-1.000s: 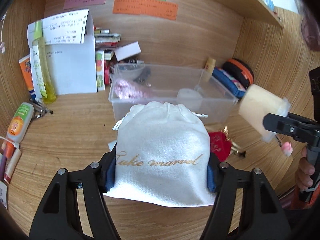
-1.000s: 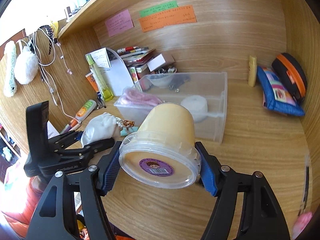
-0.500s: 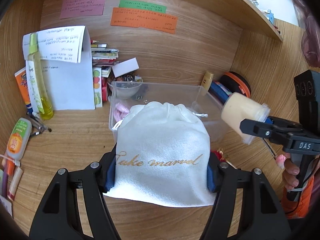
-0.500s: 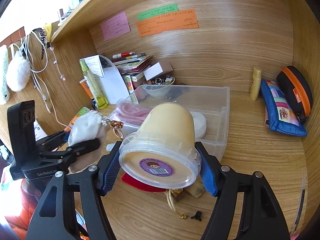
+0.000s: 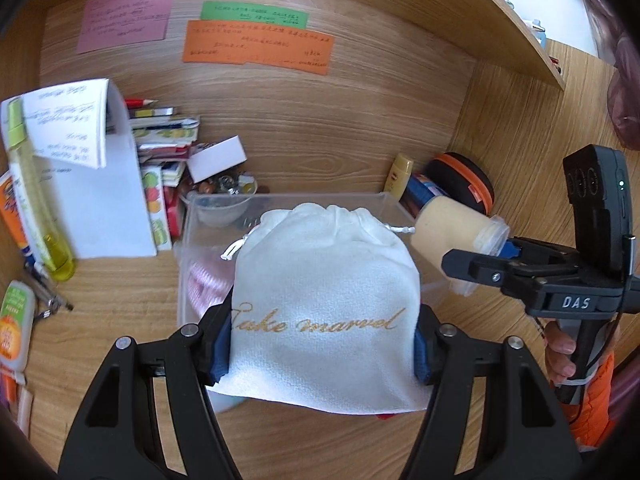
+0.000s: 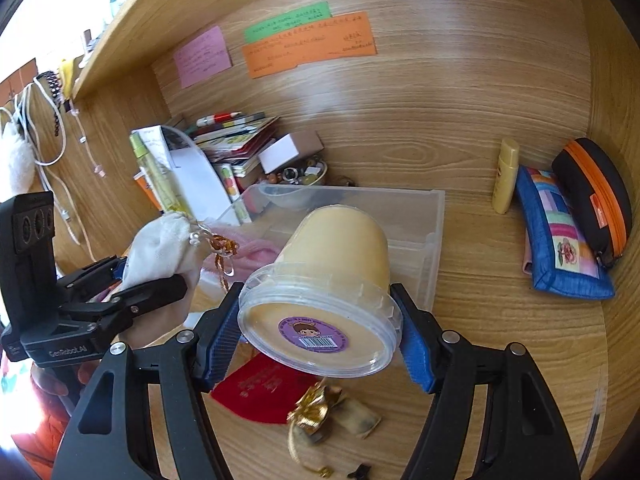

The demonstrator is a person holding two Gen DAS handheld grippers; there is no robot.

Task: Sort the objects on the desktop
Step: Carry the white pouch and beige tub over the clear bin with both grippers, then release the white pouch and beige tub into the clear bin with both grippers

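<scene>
Wooden desk alcove with coloured notes on its back wall: over the last second both grippers have closed in on the clear plastic storage bin (image 6: 416, 216). Left gripper (image 5: 322, 344) clamps the white drawstring cloth pouch (image 5: 326, 300); right gripper (image 6: 320, 332) clamps the cream lidded plastic tub (image 6: 332, 276) (held tilted), both now above the bin, probably about to be dropped in.
</scene>
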